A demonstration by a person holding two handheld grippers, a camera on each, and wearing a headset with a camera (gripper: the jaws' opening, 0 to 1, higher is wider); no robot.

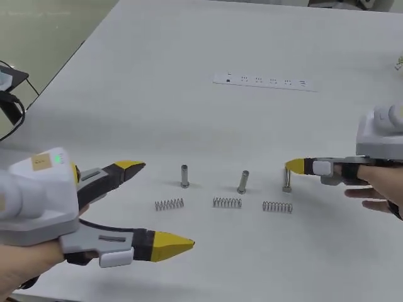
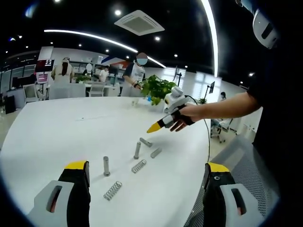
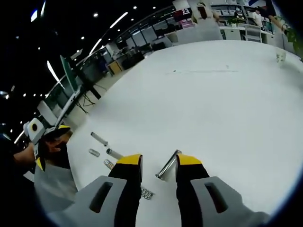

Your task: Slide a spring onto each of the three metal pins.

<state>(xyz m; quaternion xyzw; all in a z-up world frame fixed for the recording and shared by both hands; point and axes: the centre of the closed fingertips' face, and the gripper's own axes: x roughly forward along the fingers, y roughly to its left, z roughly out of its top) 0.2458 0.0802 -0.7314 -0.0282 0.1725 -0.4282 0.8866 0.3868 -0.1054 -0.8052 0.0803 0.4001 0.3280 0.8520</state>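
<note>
Three short silver metal pins stand in a row on the white bench [image 1: 189, 113]. The middle pin [image 1: 243, 182] leans slightly. The left pin [image 1: 184, 176] is upright, well to the left of the middle pin. The right pin [image 1: 287, 182] is to the right of the middle pin and looks upright; its top sits between the parted tips of the right gripper [image 3: 159, 159], contact unclear.

Three small wire coil springs lie on their sides in a nearer row. The middle spring [image 1: 227, 202] is just in front of the middle pin, the left spring [image 1: 169, 204] front-left of it and the right spring [image 1: 278, 207] front-right of it. The springs lie apart from each other, none on a pin.
</note>
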